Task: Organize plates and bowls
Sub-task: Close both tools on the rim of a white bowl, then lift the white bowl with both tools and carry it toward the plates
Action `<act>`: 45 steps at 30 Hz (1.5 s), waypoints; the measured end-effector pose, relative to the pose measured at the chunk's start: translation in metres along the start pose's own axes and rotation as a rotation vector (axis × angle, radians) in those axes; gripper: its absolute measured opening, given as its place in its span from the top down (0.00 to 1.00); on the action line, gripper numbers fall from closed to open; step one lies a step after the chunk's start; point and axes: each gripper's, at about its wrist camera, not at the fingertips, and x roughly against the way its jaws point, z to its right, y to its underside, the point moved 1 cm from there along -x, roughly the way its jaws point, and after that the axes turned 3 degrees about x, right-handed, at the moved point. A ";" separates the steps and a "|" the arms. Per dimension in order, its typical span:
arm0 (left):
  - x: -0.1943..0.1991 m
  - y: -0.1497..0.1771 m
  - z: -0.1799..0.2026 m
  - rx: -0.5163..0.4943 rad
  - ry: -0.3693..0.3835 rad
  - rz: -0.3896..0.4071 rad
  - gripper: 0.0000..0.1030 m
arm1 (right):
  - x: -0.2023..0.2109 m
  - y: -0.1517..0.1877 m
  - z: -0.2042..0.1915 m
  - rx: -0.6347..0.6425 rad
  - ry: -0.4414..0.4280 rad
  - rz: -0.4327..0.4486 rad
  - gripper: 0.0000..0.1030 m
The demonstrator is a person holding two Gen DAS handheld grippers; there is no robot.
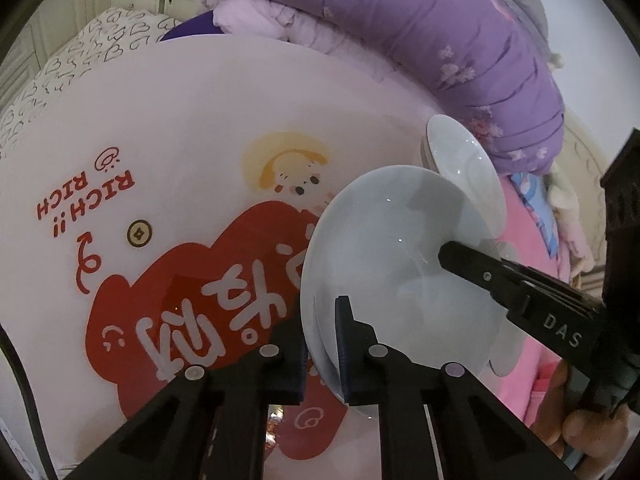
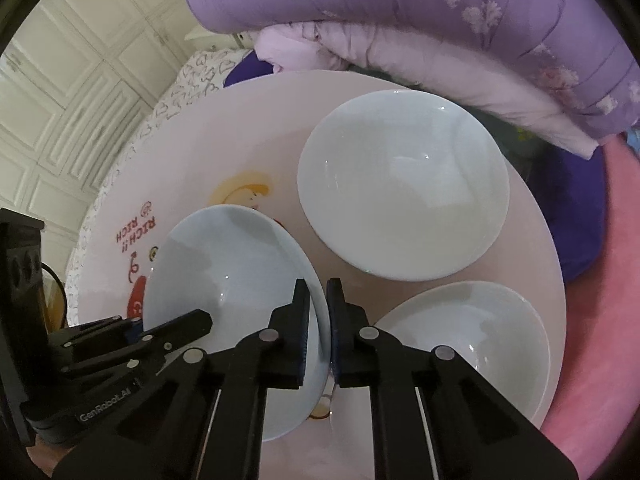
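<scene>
Both grippers hold one white plate point(image 1: 384, 248) by opposite rims, tilted above the round table point(image 1: 180, 128). My left gripper point(image 1: 322, 344) is shut on its near rim. My right gripper point(image 2: 318, 328) is shut on the plate's point(image 2: 224, 264) right rim; its finger also shows in the left wrist view point(image 1: 480, 272). A second white plate point(image 2: 404, 184) lies flat at the table's far right. A third white plate point(image 2: 480, 336) lies at the near right. In the left wrist view one plate point(image 1: 460, 160) peeks out behind the held one.
The pink table top point(image 2: 248, 128) carries a red cartoon print point(image 1: 168, 304) with "RICH RICH!!" lettering. A purple flowered quilt point(image 2: 440, 20) is piled beyond the table's far edge. A pink cushion point(image 2: 600, 320) lies to the right. White panelled cupboard doors point(image 2: 80, 80) stand at the left.
</scene>
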 end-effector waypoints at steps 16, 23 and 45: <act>0.039 0.012 -0.006 -0.003 -0.005 0.033 0.92 | 0.019 0.013 -0.018 -0.011 -0.038 0.039 0.92; 0.078 0.023 0.006 -0.049 0.010 0.057 0.92 | 0.052 0.021 -0.026 -0.008 -0.034 0.092 0.92; 0.127 0.102 0.062 -0.275 0.038 -0.100 0.92 | 0.125 0.129 -0.017 -0.084 -0.001 0.110 0.92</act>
